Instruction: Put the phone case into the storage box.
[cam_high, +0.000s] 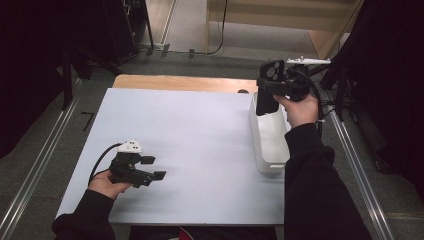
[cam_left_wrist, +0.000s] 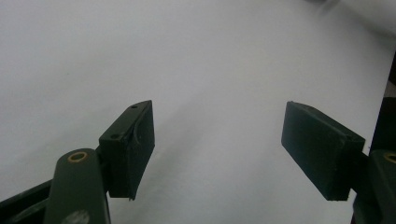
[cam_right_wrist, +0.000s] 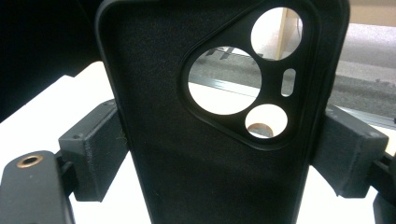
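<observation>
A black phone case (cam_high: 268, 88) with round camera cut-outs is held upright above the white bin (cam_high: 270, 145) at the table's right. My right gripper (cam_high: 274, 88) is shut on it; in the right gripper view the case (cam_right_wrist: 196, 154) stands between both pads (cam_right_wrist: 95, 149), gripped by its long edges. Over the white table (cam_high: 200, 140) at the front left, my left gripper (cam_high: 154, 167) is open, pointing right. The left gripper view has bare white table between its pads (cam_left_wrist: 133, 147).
The white bin stands along the table's right edge, its far end under the case. A wooden strip (cam_high: 185, 82) runs along the table's far edge. Dark curtains and stands (cam_high: 350, 75) flank both sides. The person's black sleeve (cam_high: 315, 190) rises at the right front.
</observation>
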